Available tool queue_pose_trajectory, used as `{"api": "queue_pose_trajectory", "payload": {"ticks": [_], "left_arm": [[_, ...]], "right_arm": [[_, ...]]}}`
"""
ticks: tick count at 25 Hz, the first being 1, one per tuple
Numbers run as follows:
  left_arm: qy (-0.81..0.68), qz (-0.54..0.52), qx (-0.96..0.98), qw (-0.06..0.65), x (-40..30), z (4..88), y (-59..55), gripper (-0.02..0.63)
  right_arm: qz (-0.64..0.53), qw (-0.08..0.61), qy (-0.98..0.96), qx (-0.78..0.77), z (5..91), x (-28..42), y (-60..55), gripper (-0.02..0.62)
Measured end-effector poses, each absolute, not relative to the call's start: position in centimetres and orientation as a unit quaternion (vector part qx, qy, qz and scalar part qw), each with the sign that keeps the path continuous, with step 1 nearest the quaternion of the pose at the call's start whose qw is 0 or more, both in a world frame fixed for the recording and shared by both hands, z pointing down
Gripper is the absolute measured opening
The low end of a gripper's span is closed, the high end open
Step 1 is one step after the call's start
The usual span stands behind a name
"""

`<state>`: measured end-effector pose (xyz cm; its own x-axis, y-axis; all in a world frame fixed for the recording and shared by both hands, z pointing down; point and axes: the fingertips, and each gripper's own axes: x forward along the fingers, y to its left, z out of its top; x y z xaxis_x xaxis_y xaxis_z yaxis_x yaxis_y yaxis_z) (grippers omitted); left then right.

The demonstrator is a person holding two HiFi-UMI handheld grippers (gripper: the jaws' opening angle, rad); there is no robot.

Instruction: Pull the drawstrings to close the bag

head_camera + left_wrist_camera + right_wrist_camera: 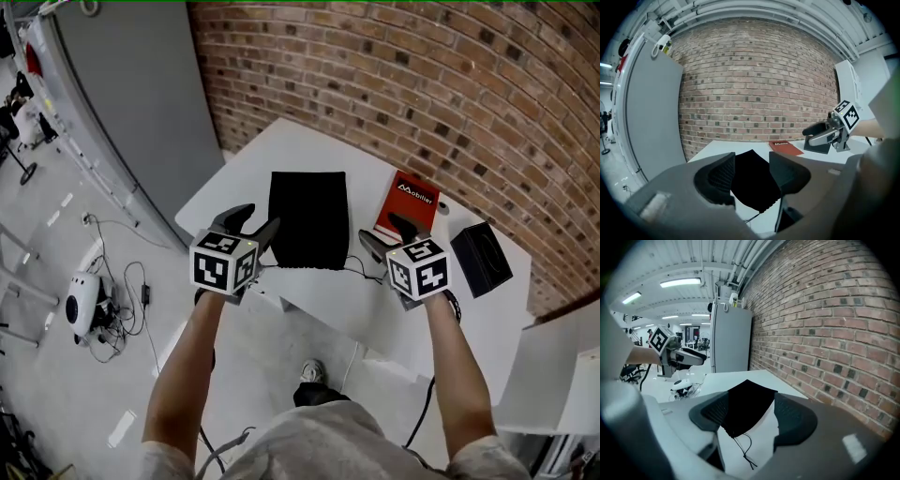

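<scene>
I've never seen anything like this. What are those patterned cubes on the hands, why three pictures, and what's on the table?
There is no robot: a person holds a two-jaw tool in each hand, the left gripper and the right gripper. The patterned cubes are part of those tools. One picture comes from a camera on the person's head, looking down; the other two from cameras riding on each gripper, looking out between its jaws. On the table lie a black drawstring bag, a red book and a black box. A thin cord trails from the bag's near edge. Both grippers are open and empty, hovering near the bag's near corners.
</scene>
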<state>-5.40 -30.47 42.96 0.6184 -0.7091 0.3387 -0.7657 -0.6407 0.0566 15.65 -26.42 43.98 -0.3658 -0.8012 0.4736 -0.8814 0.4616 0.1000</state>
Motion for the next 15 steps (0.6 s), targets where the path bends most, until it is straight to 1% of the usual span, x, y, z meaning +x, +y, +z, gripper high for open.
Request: {"api": "queue_pose_trajectory", "payload": {"ticks": [4,8,15], "left_arm": [[-0.388,0.184,0.899,0.090,-5.3,45.9,-29.6,0.232],[-0.362,0.224,0.901,0.076,-5.3,48.6,-28.8,0.232],[-0.307,0.298,0.900,0.086,-5.2,53.6,-27.6,0.232]], "right_arm": [[0.083,0.280,-0.825,0.483,46.5,15.3,-25.9,0.302],[0.085,0.308,-0.827,0.463,48.8,15.1,-25.5,0.290],[0.097,0.363,-0.825,0.422,52.9,15.2,-24.8,0.284]]}}
